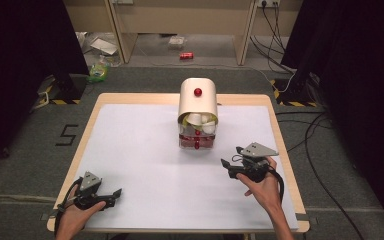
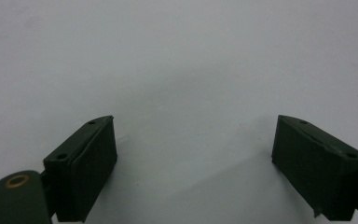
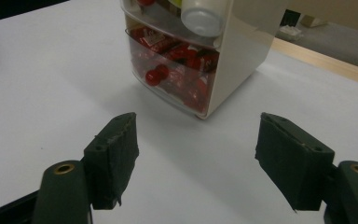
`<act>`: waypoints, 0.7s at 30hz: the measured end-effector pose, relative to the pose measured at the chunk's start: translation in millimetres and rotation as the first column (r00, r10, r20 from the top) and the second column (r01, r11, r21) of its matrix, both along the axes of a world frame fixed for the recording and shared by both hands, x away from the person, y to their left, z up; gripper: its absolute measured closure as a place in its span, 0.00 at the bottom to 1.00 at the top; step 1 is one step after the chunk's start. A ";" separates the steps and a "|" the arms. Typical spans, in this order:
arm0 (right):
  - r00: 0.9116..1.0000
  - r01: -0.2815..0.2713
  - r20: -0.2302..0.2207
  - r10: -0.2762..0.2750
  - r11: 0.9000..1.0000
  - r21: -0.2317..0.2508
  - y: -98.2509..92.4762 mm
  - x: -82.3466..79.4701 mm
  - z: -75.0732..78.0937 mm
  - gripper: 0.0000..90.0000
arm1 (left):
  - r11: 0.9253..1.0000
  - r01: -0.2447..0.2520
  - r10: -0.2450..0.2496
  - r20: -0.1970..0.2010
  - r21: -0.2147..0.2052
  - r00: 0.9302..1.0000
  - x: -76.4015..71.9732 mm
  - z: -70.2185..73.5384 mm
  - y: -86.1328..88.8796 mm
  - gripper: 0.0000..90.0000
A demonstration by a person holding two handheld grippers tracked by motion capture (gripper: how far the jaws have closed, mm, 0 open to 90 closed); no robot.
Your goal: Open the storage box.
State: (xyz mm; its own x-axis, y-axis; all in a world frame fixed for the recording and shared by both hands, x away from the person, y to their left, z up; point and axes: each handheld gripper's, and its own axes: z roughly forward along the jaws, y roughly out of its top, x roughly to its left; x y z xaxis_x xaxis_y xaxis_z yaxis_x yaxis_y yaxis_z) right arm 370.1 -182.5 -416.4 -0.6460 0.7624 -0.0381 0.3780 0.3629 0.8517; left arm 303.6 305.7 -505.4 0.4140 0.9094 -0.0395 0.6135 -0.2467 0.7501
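Observation:
A small cream drawer cabinet (image 1: 198, 102) with a rounded top and a red knob (image 1: 198, 92) stands at the middle back of the white table. Its clear lower drawer (image 3: 175, 70) has a red knob (image 3: 152, 77) and holds red packets; the level above holds white cups (image 1: 200, 120). My right gripper (image 1: 231, 157) hovers at the right, a little in front of the cabinet, jaws apart with nothing between them (image 3: 196, 156). My left gripper (image 1: 115, 192) rests near the front left corner, open over bare white surface (image 2: 193, 158).
The white sheet (image 1: 145, 165) covers a wooden table top (image 1: 275, 107) whose edge shows all round. A cable (image 1: 280, 182) trails from the right gripper. Beyond the table lie floor cables (image 1: 310, 130), a red can (image 1: 186, 55) and litter.

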 end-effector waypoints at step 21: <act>0.998 -0.055 0.029 0.055 0.998 0.005 25.5 11.0 21.7 0.38 | 1.000 0.000 0.000 0.000 -0.002 1.000 0.1 -0.1 0.2 0.14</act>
State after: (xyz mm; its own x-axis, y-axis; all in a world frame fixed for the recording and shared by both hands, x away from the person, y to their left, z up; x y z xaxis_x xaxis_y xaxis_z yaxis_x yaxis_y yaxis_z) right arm 381.1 -157.0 -394.7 -0.6856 0.7261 -0.0529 0.3328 0.3773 0.8642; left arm 303.7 305.9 -505.5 0.4144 0.9092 -0.0412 0.6137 -0.2457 0.7504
